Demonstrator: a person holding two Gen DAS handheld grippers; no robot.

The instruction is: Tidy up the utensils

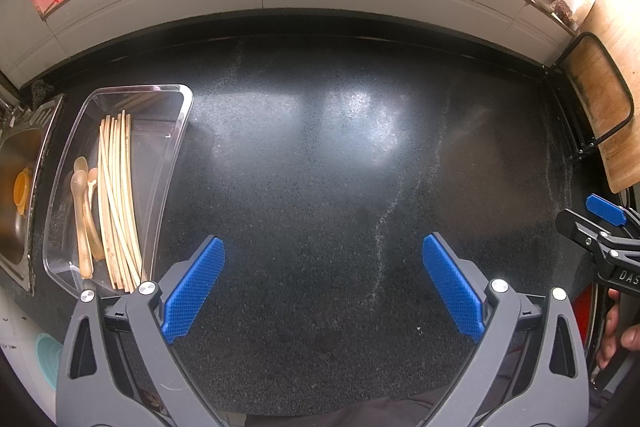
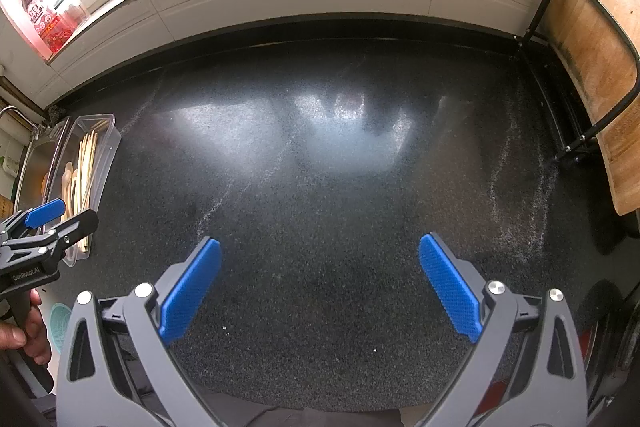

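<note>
Both grippers hover over the dark speckled countertop (image 1: pixel 320 167), empty. Left gripper (image 1: pixel 324 287) has its blue pads spread wide, nothing between them; right gripper (image 2: pixel 320 287) likewise wide apart and empty. Clear plastic tray (image 1: pixel 176 131) sits at the counter's left end, beside the sink (image 1: pixel 20 195). In it lie wooden chopsticks (image 1: pixel 118 203) and pale spoons (image 1: pixel 82 219) (spoons on the sink side). Left view shows the tray close and an orange item in the sink; right view shows it small, partly behind the left gripper. Cutting board (image 2: pixel 592 75) leans at far right.
</note>
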